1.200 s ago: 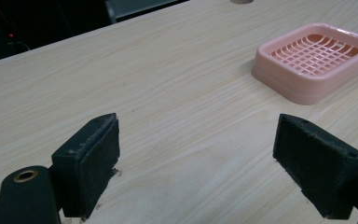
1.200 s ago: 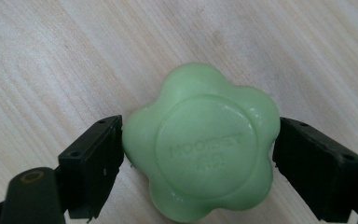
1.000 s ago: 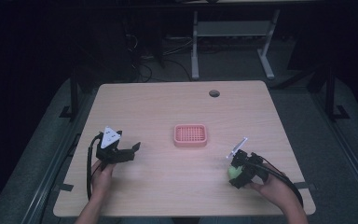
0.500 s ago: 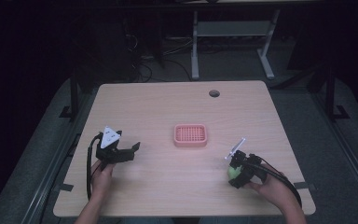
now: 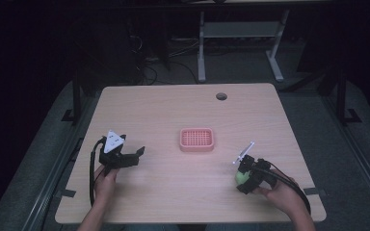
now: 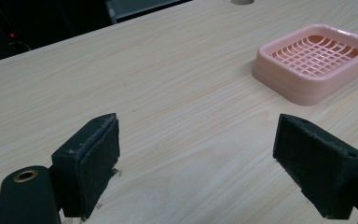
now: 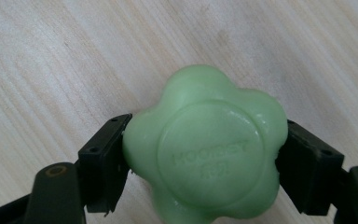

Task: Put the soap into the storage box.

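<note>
A green flower-shaped soap bar (image 7: 205, 147) sits between both black jaws of my right gripper (image 7: 200, 156), which is shut on it just above the wooden table (image 5: 173, 110). From above, the soap (image 5: 241, 177) and right gripper (image 5: 244, 175) lie near the table's front right. A pink soap dish (image 5: 197, 139) with a grid floor stands at the table's middle; in the left gripper view the dish (image 6: 313, 60) is at the upper right. My left gripper (image 6: 196, 168) is open over bare wood at the front left (image 5: 134, 156), nothing between its jaws.
A round cable hole (image 5: 221, 96) lies near the table's far edge. A white desk frame (image 5: 241, 33) and cables stand on the dark floor beyond. Bare wood lies between the dish and each gripper.
The right gripper with the soap has shifted very slightly. The left gripper and the dish have not moved.
</note>
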`<state>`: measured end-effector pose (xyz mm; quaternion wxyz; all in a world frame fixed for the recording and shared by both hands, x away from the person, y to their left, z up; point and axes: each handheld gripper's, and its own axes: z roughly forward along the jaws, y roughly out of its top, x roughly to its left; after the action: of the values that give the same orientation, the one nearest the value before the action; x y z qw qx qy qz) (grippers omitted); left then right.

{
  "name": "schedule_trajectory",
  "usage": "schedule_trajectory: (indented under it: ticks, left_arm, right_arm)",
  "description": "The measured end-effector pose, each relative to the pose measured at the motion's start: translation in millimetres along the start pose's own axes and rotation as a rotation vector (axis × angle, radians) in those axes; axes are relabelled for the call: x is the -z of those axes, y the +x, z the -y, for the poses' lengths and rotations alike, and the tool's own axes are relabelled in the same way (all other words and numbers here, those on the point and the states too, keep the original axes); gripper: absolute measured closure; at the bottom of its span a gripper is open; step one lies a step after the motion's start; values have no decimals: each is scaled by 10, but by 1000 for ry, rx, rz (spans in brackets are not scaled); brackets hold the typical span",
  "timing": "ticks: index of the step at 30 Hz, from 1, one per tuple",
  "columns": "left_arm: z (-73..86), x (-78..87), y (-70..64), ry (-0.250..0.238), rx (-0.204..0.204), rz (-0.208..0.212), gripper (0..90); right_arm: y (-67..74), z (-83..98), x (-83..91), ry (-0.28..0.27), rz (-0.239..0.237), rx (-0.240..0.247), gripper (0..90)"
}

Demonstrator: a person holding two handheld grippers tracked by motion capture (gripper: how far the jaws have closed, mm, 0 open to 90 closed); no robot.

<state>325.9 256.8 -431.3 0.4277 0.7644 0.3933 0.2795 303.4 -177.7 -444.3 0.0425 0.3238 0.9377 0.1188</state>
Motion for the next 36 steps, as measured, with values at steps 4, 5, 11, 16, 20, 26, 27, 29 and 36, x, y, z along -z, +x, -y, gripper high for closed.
schedule_trajectory:
  ticks: [4,5,11,16,20,26,27,29,36]
  left_arm:
    - [1,0,1,-1,0,-2,143]
    - [1,0,3,-3,2,-1,143]
    - [1,1,2,-3,1,-1,143]
    - [1,5,10,-3,0,-4,143]
    - [1,5,11,-3,1,-3,143]
    - [1,4,8,-4,0,-3,143]
    - [1,5,10,-3,0,-3,143]
    - [3,5,11,-6,4,-4,143]
    - [1,4,8,-5,1,-4,143]
  right_arm:
    - [7,-5,21,-3,6,11,250]
    - [9,-5,32,-9,8,14,250]
    - [10,-28,68,-14,7,26,252]
    - [-5,-18,36,-24,-11,4,251]
    - [6,-29,18,-22,0,-3,250]
    - [45,-80,-14,6,22,-16,246]
    - [48,-84,-9,11,22,-23,245]
    - [52,-80,-11,14,29,-31,231]
    - [50,-50,-22,6,19,-52,252]
